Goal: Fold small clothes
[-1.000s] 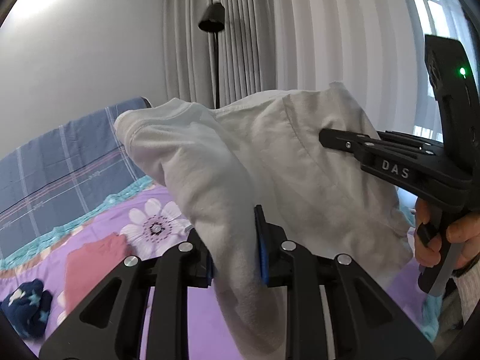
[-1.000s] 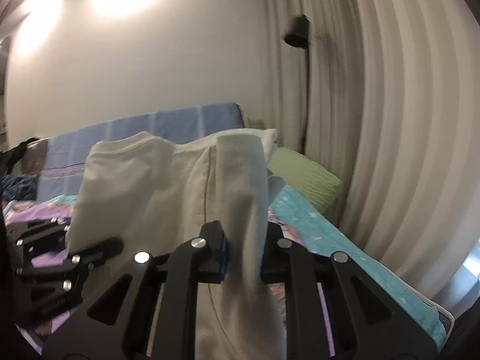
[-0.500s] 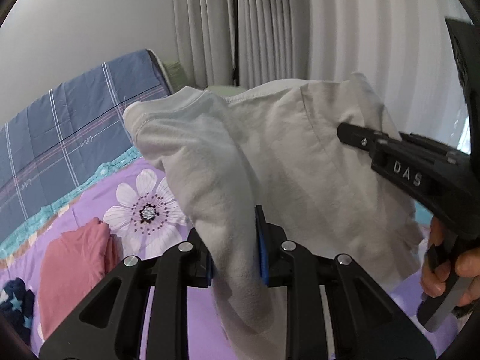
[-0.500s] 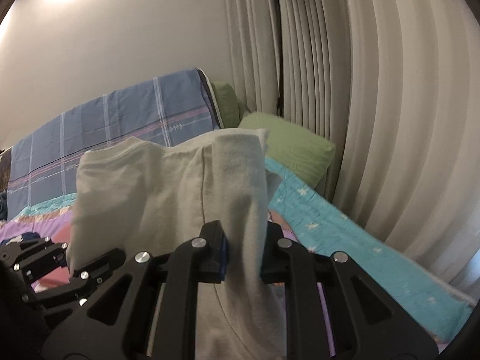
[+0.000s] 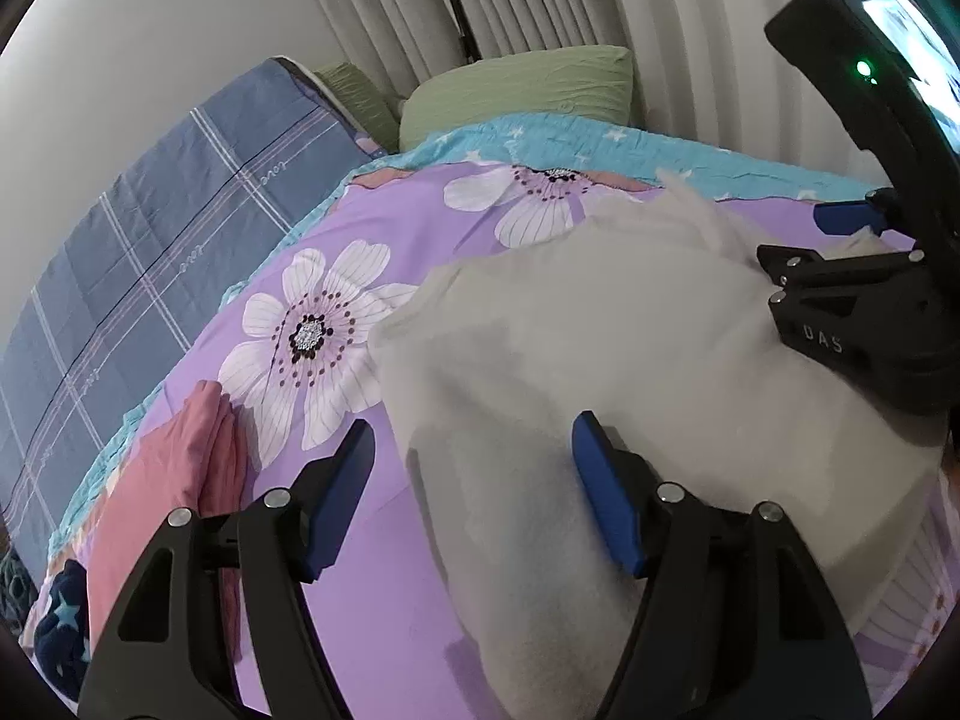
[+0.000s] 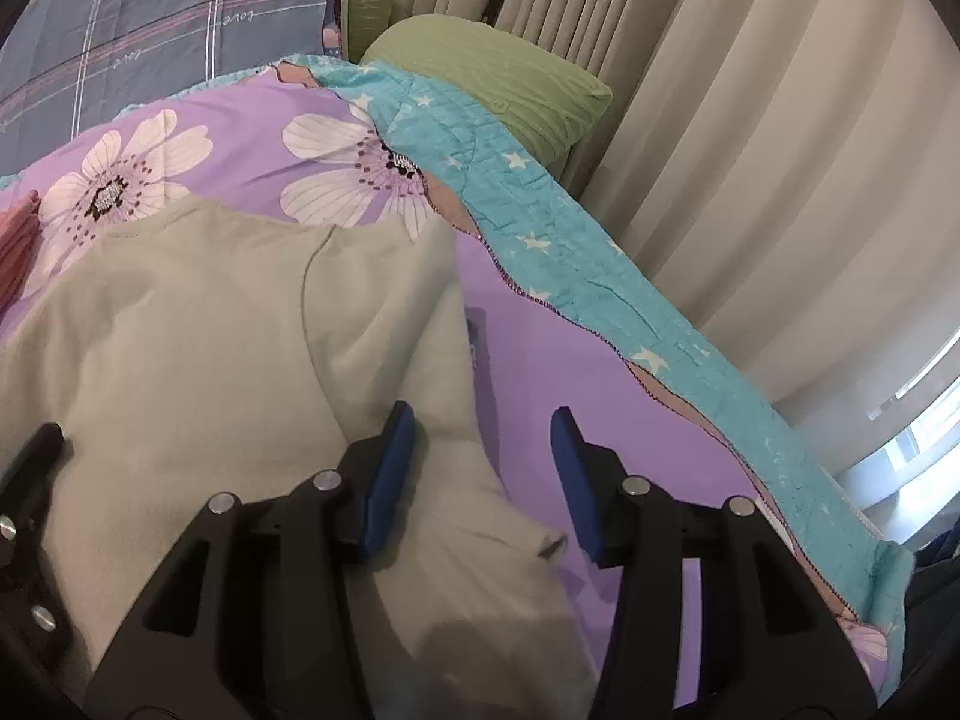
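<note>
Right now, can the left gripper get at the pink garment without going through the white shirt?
Probably yes. The pink garment lies on the bedspread off the left gripper's left finger, and the white shirt sits to the other side. Its jaws have just opened, gripping nothing.

Shirt point(image 5: 600, 348) on quilt point(image 5: 372, 228); folded garment point(image 5: 174, 468) left of it; pillow point(image 5: 516, 90) behind.

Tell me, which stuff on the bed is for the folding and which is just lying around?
For the folding:
- white shirt
- left hand-held gripper, open
- right hand-held gripper, open
- maybe the pink garment and the navy star-print one

Just lying around:
- green pillow
- blue plaid pillow
- flowered purple bedspread
</note>
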Available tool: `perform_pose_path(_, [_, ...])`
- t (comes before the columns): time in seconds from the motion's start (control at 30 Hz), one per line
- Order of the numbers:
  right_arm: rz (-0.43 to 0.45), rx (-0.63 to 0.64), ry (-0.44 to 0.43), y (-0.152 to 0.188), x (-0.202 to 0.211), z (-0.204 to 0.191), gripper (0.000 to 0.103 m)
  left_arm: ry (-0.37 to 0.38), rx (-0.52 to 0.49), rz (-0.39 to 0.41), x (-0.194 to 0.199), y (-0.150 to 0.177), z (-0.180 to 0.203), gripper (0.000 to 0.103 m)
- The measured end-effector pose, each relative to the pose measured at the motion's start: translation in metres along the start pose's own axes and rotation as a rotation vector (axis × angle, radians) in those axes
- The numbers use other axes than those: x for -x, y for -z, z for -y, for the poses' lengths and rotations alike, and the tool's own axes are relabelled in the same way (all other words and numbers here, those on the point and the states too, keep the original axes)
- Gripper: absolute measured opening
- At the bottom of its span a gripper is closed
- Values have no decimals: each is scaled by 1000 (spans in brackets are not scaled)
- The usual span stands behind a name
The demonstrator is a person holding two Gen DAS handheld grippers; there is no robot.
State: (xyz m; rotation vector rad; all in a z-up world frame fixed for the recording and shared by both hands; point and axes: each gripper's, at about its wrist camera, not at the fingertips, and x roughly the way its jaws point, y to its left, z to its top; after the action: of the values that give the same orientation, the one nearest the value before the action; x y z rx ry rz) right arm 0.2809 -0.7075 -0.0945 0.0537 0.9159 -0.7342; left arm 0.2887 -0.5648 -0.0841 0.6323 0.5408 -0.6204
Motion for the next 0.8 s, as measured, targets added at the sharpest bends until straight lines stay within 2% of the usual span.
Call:
perform_pose_path(0.1, [5, 0, 26, 2, -1, -6, 49, 7, 28, -11, 5, 0, -2, 69])
perform_pose_path(0.2, [35, -15, 56, 8, 13, 0, 52, 14, 47, 26, 24, 7, -4, 69])
perform_pose_path(0.3, [62, -86, 13, 10, 30, 20, 57, 104, 72, 75, 67, 30, -11, 68])
perform_pose_path(0.37, [100, -213, -79, 21, 58, 46, 59, 145, 69, 107, 96, 49, -13, 68])
perform_pose_path(0.4, [134, -256, -97, 30, 74, 55, 61, 160, 60, 130, 111, 59, -13, 68])
perform_pose_path(0.43, [181, -273, -75, 44, 99, 62, 66, 184, 38, 157, 132, 72, -12, 68])
perform_pose_path(0.53, [257, -192, -24, 80, 161, 59, 81, 267, 16, 222, 181, 102, -6, 68])
perform_pose_path(0.63, [288, -148, -97, 120, 218, 51, 88, 327, 40, 274, 227, 125, 1, 70])
perform_pose_path(0.73, [327, -157, -141, 153, 268, 43, 92, 310, 57, 304, 267, 145, 6, 71])
perform_pose_path(0.8, [356, -149, -157, 169, 295, 37, 92, 287, 53, 328, 290, 155, 5, 81])
